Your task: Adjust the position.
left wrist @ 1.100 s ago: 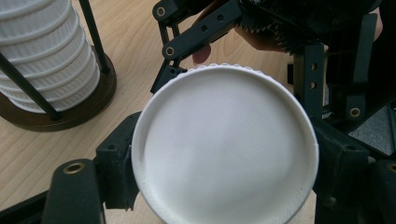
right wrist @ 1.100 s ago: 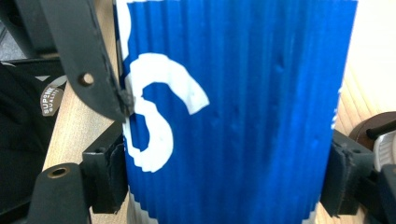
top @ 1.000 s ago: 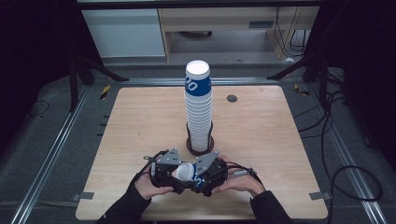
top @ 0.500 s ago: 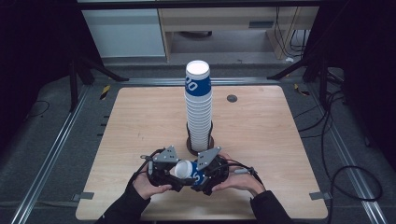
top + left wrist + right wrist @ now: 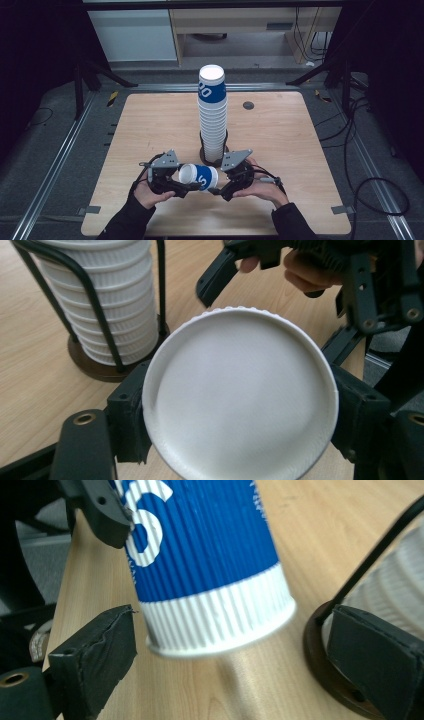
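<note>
A blue and white ribbed paper cup (image 5: 198, 176) lies on its side in the air between the two grippers, near the table's front edge. My left gripper (image 5: 172, 182) is shut on it near its mouth. In the left gripper view the cup's white mouth (image 5: 240, 400) faces me, with a black pad pressed on each side. My right gripper (image 5: 220, 187) is open and its jaws have just been opening. In the right gripper view the cup's white-banded end (image 5: 215, 615) sits between the pads (image 5: 100, 655) with a gap on both sides.
A tall stack of cups (image 5: 212, 115) stands in a black wire holder (image 5: 212, 155) at mid table, just behind the hands. Its round base (image 5: 330, 670) is close to my right gripper. A small dark disc (image 5: 248, 105) lies at the back right.
The right jaws have spread off the cup. The cup has turned so that its blue side shows, and both hands have shifted slightly with it.
</note>
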### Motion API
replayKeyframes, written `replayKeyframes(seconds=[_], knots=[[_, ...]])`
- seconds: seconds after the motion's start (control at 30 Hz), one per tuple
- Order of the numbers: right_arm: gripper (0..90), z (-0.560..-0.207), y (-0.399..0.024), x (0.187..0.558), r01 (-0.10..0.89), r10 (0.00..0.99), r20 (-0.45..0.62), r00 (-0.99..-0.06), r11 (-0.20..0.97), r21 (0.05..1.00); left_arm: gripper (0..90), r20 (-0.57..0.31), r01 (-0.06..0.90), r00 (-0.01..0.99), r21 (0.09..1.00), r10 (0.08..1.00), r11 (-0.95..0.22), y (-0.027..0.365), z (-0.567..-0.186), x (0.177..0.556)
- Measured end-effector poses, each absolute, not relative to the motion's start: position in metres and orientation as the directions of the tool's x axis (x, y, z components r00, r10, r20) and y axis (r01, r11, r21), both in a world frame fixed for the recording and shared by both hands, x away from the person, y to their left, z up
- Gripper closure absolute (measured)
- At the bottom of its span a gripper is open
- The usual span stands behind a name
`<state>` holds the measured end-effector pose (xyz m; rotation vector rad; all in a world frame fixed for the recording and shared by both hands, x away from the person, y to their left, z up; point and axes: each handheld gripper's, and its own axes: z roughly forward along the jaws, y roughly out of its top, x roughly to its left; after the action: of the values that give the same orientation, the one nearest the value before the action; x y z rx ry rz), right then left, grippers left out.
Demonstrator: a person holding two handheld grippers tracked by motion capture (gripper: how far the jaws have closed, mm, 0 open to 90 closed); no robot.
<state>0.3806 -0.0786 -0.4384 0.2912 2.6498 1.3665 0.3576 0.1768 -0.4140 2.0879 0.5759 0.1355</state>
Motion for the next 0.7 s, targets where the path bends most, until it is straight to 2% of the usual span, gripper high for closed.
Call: replayKeyframes(seconds=[0.23,0.7], knots=[[6.2,-0.427,-0.1,0.383,0.13,0.295,-0.028,-0.955,0.502,0.855,25.4,-0.13,0.352,0.864,0.847,0.485,-0.399,0.192,-0.408,0.361],[6.5,-0.423,-0.134,0.385,0.208,0.376,0.055,-0.925,0.38,0.901,25.4,-0.173,0.34,0.86,0.896,0.481,-0.286,0.196,-0.407,0.363]])
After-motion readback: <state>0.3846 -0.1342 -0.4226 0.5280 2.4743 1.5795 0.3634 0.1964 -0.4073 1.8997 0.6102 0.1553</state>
